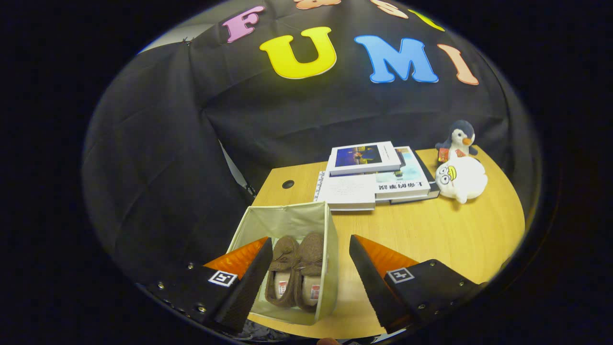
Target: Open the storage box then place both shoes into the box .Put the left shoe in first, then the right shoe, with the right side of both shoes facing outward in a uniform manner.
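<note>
A cream fabric storage box stands open on the wooden table, below and between my fingers. Two brown fuzzy shoes lie side by side inside it, toes pointing away from me: the left one and the right one. My gripper hovers above the box, open, with nothing between its fingers. The left finger overlaps the box's left wall in the view, and the right finger hangs over bare table just right of the box.
Beyond the box a stack of books lies on the table. A white plush toy and a small penguin plush sit at the far right corner. A cable hole is near the far left edge.
</note>
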